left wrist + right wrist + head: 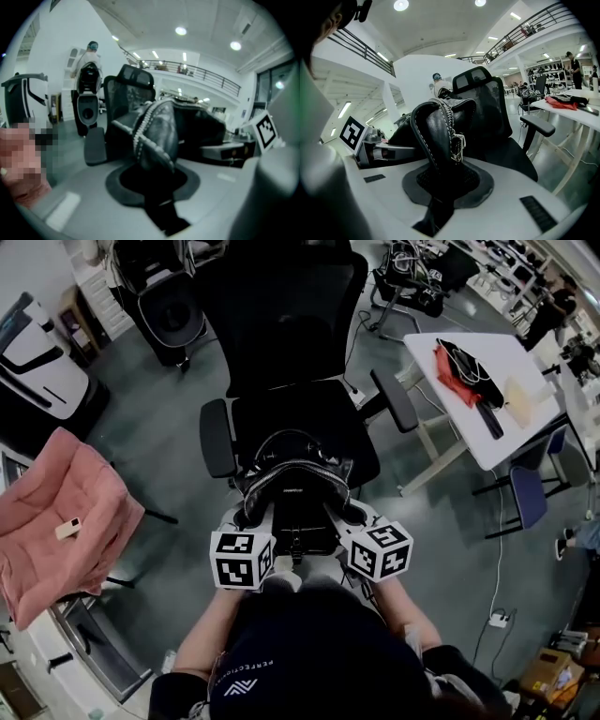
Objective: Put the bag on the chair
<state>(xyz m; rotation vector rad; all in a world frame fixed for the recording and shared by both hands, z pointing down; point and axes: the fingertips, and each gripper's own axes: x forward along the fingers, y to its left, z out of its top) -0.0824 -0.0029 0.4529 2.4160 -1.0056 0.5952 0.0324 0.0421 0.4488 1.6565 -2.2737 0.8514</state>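
At the chair seat (309,423), bag (295,486) with left gripper (154,164) and right gripper (445,173) both tight on it; shirt lettering (251,673) unclear.

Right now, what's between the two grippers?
Only the bag. The left gripper and the right gripper each clamp one side of it. The head view shows this best.
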